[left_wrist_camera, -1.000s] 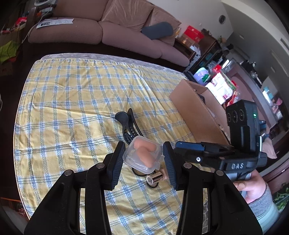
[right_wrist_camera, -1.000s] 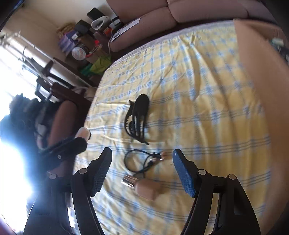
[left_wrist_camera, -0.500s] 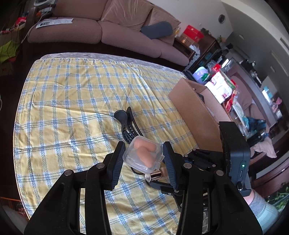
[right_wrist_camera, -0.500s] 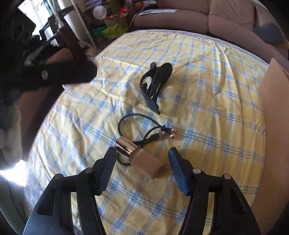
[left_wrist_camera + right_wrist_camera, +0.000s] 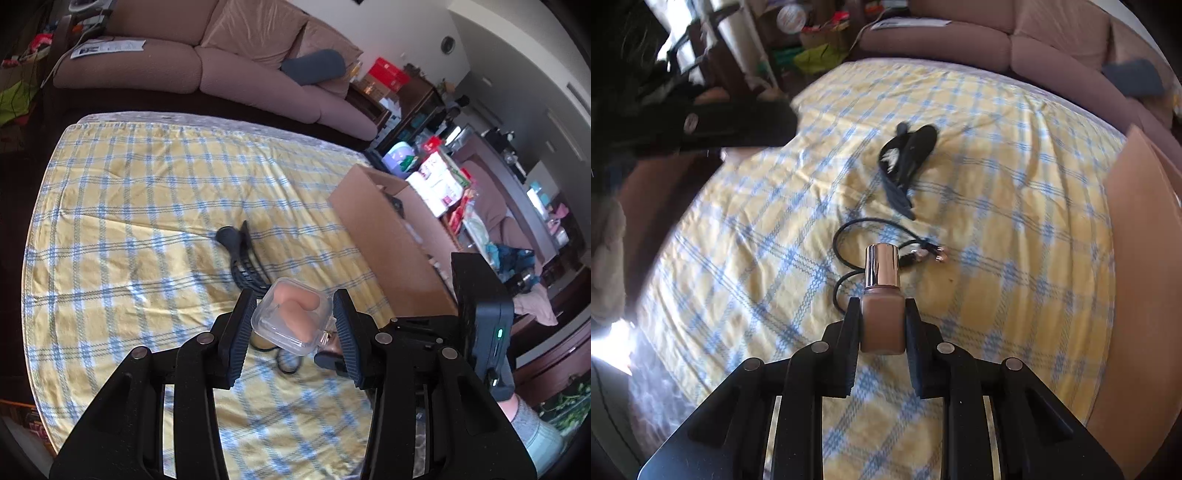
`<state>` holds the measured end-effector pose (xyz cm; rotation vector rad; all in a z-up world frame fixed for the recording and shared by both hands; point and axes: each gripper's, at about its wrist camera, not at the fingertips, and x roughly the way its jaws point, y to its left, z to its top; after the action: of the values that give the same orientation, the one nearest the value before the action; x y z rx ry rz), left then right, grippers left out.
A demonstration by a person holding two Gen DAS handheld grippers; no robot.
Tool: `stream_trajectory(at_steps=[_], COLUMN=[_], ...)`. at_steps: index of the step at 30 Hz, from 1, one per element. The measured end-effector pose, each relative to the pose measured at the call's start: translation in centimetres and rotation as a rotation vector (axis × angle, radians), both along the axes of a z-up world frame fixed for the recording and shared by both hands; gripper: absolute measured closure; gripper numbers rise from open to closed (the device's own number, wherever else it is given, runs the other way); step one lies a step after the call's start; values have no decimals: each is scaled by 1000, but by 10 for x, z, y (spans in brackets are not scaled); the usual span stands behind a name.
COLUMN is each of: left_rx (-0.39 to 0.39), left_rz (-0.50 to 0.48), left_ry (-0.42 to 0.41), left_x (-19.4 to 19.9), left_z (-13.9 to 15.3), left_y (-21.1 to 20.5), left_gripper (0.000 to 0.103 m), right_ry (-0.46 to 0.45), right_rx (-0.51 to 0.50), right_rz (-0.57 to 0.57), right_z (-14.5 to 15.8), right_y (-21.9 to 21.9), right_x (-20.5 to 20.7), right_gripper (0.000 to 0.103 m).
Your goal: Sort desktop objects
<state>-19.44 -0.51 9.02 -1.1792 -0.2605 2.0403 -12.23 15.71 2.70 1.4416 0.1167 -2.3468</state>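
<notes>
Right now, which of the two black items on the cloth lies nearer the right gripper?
The black cable, looped just beyond the foundation bottle in the right gripper. The black hair clip lies farther up the checked cloth.

Clear plastic case (image 5: pixel 291 320) with a peach, rounded makeup sponge inside, tilted, raised above the yellow-and-blue checked cloth. Foundation bottle (image 5: pixel 882 314), square tan body and shiny metallic cap, clamped by its two sides, cap pointing away. Black looped cable (image 5: pixel 849 254) with metal plug ends, lying flat just beyond the bottle. Black hair claw clip (image 5: pixel 908 162) on its side farther back. Open cardboard box (image 5: pixel 388 236) at the cloth's right edge.
</notes>
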Motion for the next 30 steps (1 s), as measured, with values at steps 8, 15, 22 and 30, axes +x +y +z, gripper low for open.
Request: stream_trajectory(at_steps=[8, 15, 22, 30], left_rx=[46, 90, 69, -23], left_rz=[-123, -243, -292, -301], left_ry=[20, -33, -55, -59], left_x=[43, 69, 78, 75], left_z=[35, 47, 44, 28], left_y=[69, 166, 253, 322], left_gripper=[63, 63, 63, 63], right_ry=[109, 187, 97, 6], right_rx=[-215, -179, -184, -172], right_rz=[-199, -419, -534, -486], right_z=[81, 121, 93, 69], right_y=[83, 185, 269, 292], right_x=[29, 69, 102, 113], right_gripper=[81, 81, 81, 81])
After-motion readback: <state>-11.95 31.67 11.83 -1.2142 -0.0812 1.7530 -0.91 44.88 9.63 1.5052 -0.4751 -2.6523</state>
